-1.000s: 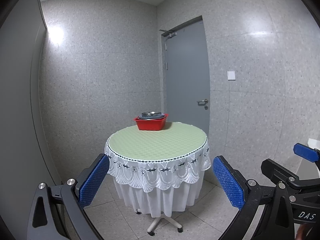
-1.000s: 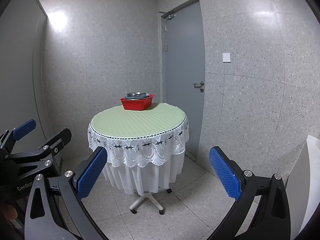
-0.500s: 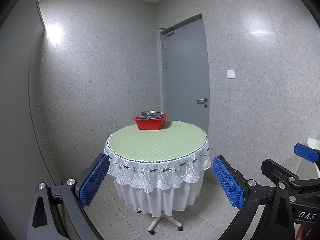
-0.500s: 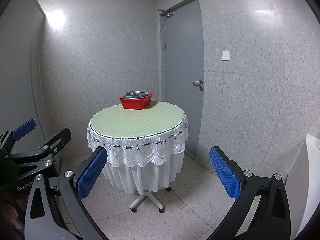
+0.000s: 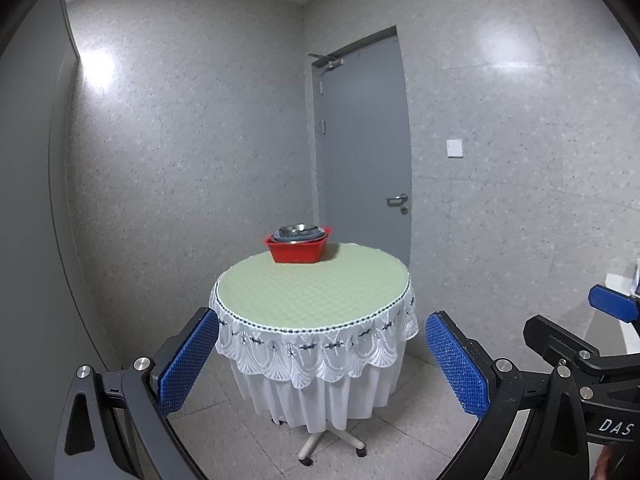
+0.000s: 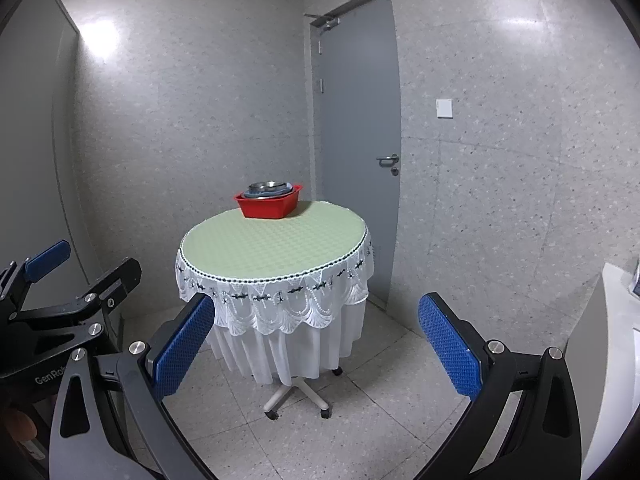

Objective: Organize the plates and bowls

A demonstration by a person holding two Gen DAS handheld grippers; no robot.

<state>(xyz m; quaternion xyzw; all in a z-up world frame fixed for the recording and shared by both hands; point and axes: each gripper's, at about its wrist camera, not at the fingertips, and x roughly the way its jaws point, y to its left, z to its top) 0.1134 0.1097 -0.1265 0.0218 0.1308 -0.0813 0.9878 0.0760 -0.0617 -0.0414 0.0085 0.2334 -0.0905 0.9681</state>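
A red plastic basin (image 5: 298,249) stands at the far edge of a round table (image 5: 312,284). Metal bowls and plates (image 5: 298,232) are stacked inside it. It also shows in the right wrist view (image 6: 269,206) with the stack (image 6: 269,190) and the table (image 6: 272,244). My left gripper (image 5: 320,354) is open and empty, well short of the table. My right gripper (image 6: 314,342) is open and empty, also short of the table. Each gripper shows at the edge of the other's view.
The table has a green cloth with a white lace skirt (image 5: 316,348) and a wheeled base (image 6: 298,398). A grey door (image 5: 362,152) is behind it. Speckled walls close in on the left and right. A white object (image 6: 612,340) stands at the right.
Both views have drifted slightly; the table sits a little lower in the right wrist view. The grippers stay open.
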